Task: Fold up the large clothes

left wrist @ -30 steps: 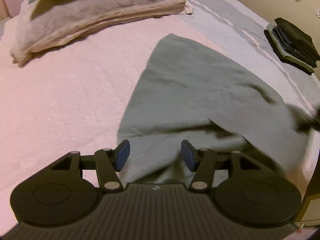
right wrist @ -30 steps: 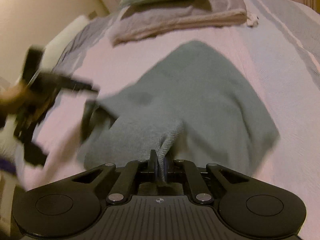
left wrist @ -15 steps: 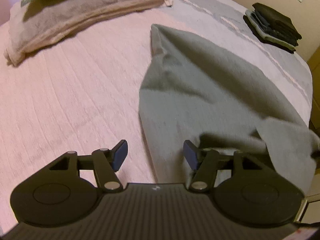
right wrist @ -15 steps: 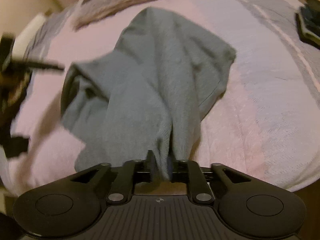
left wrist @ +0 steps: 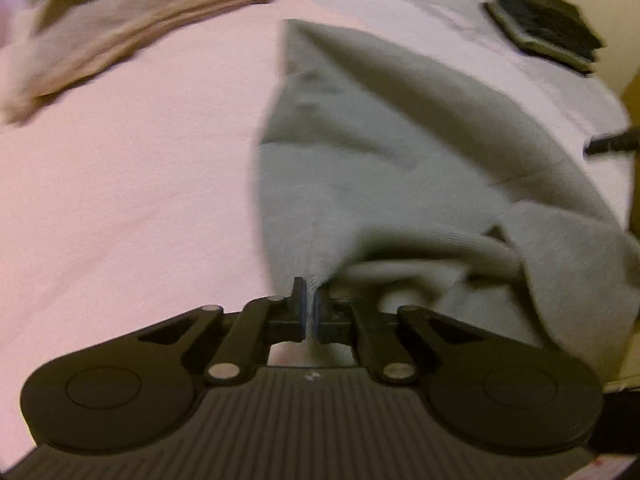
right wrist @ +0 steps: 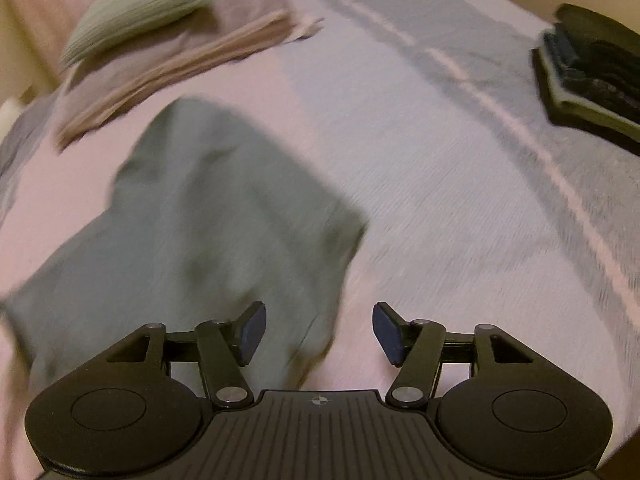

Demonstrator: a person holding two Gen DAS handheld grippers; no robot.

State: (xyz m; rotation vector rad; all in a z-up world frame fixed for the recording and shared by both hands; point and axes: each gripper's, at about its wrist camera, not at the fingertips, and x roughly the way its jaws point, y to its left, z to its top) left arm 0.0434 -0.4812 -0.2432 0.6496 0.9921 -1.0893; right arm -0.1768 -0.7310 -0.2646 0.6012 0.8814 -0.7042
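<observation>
The grey-green garment point(left wrist: 380, 152) lies rumpled on the bed point(left wrist: 120, 184), spread over the pink cover and reaching toward the paler grey-striped part of the bedding. Its near edge is bunched into folds and a thick roll of cloth sits just beyond the left tongs point(left wrist: 310, 312).

The left tongs have just closed, and their blue pads point(left wrist: 300, 304) are pressed together on a pinch of the garment's near edge; cloth rises from between them in a small peak. The view from this side is blurred.

The right tongs point(right wrist: 318, 330) have just been opening and now stand wide. Their left pad point(right wrist: 252, 332) is over the garment's near right corner, the right pad over bare pink cover, and neither pad presses on the cloth point(right wrist: 208, 232). This view too is smeared by motion.

At the head of the bed a green cushion point(right wrist: 140, 4) rests on a stack of folded beige blankets point(right wrist: 188, 60). At the far right edge of the bed, well apart from the garment, sits a pile of dark folded clothes point(right wrist: 592, 72). A dark bit of the other tool point(left wrist: 612, 146) shows at the right edge of the left view.
</observation>
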